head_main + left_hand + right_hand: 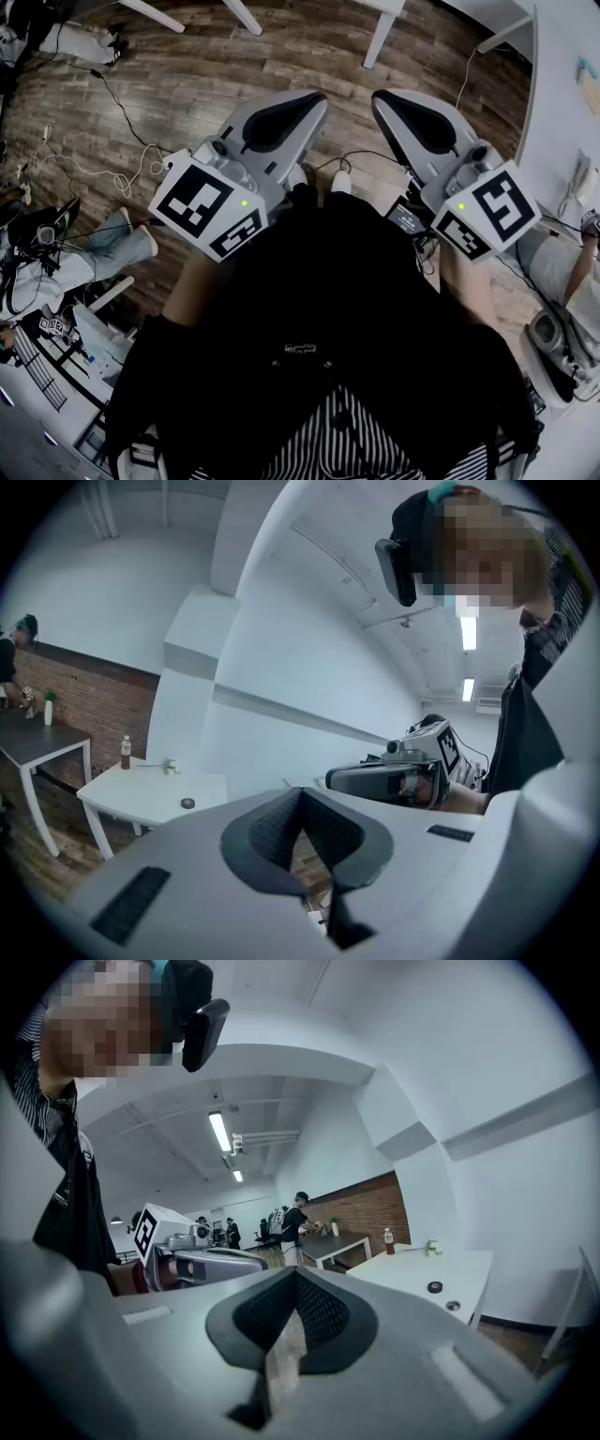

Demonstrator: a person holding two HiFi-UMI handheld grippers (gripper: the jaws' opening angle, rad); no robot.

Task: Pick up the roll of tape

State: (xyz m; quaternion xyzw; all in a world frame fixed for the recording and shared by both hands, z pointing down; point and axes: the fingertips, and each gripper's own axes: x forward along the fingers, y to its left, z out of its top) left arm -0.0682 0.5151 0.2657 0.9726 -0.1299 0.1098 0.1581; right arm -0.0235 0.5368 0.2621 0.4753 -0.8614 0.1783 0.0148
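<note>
the left gripper [302, 799] and the right gripper [295, 1279] are both closed and empty, while the roll of tape [187, 802] lies flat on a white surface [141, 789] well apart from them, at lower left in the left gripper view; neither looks clearly nearer.

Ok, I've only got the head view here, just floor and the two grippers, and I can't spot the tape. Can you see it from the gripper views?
Observer: Yes. In the left gripper view the roll of tape lies flat on a white table at the left of the picture.
Operator: Anything else on that table?
Observer: A bottle stands upright near its far edge, apart from the tape.
Operator: Anything close to the roll?
Observer: In the right gripper view, a second small round thing lies near it, closer to the table's edge.
</note>
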